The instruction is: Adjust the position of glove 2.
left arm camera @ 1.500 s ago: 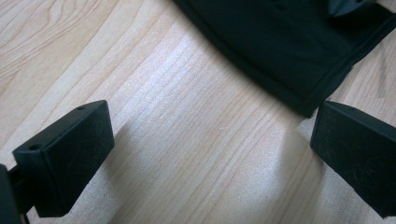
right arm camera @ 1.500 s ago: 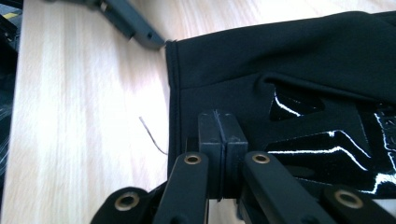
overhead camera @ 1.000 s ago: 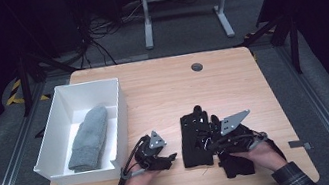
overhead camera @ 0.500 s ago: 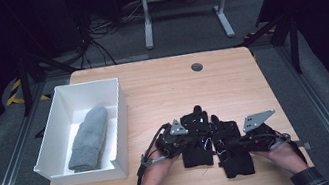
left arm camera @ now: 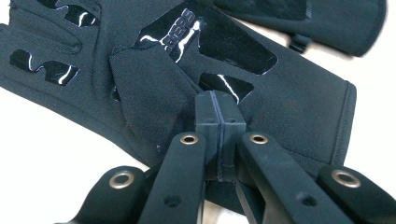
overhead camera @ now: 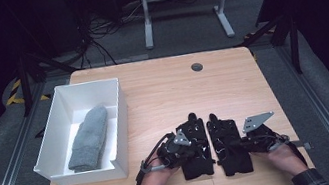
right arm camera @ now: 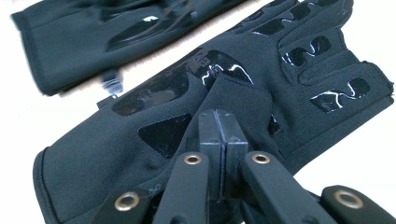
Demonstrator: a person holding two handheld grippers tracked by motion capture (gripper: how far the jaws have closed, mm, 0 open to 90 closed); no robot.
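While both tools are clamped tight, treat the two gloves as one pair that you are bringing together. Your left tool (overhead camera: pixel 192 144) pinches a fold of the left glove (overhead camera: pixel 196 149), apparently its thumb flap, and your right tool (overhead camera: pixel 239 141) pinches the matching fold of the right glove (overhead camera: pixel 230 148); in each gripper view the jaws stand pressed together on black fabric. Both gloves lie flat on the worktop (overhead camera: pixel 161 85) near its 6 o'clock edge, side by side and nearly touching, fingers toward 12 o'clock.

Keep the grips shallow but firm: only a thin fold is held, and a hard tug could slip it out. Lift just enough that the cloth drags lightly instead of bunching. Should the pair belong in the white box (overhead camera: pixel 114 115), which sits at about 9 o'clock from the gloves with a grey sock (overhead camera: pixel 89 138) already inside, carry both across together, clear the near wall, and let go only once they rest inside.
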